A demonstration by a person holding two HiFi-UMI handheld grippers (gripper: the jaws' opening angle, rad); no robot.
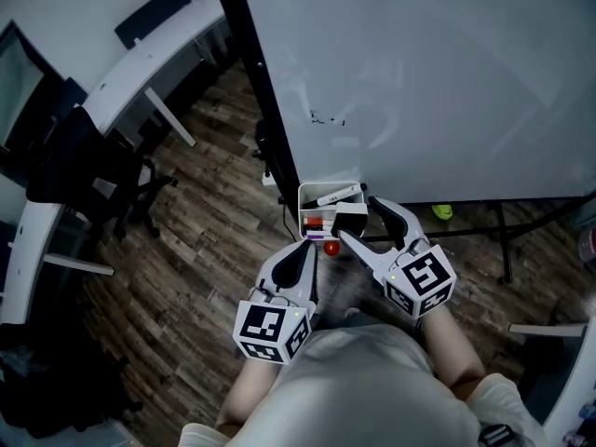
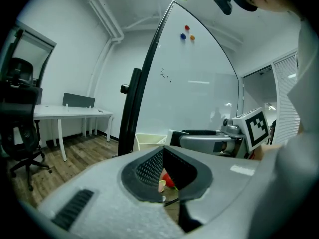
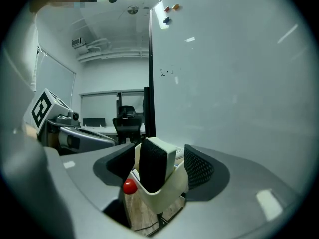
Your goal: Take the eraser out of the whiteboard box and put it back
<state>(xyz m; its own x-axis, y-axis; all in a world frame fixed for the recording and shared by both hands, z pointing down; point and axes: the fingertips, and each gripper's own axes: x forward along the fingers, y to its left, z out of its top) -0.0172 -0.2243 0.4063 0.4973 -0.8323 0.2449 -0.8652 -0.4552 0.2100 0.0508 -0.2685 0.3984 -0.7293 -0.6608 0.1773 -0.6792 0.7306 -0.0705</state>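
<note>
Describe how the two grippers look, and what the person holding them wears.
The left gripper and right gripper both have smooth pale grey shells tapering into two curved jaws lined with black textured pads. Each carries a white cube printed with black square markers. No cables show. The person wears a light grey top.

In front of you, the box (image 1: 303,203) hung on the whiteboard (image 1: 419,82) with the eraser (image 3: 152,168) upright inside beside a marker (image 1: 337,196); a red ball (image 1: 331,248) lay on the floor (image 1: 205,212) below.
</note>
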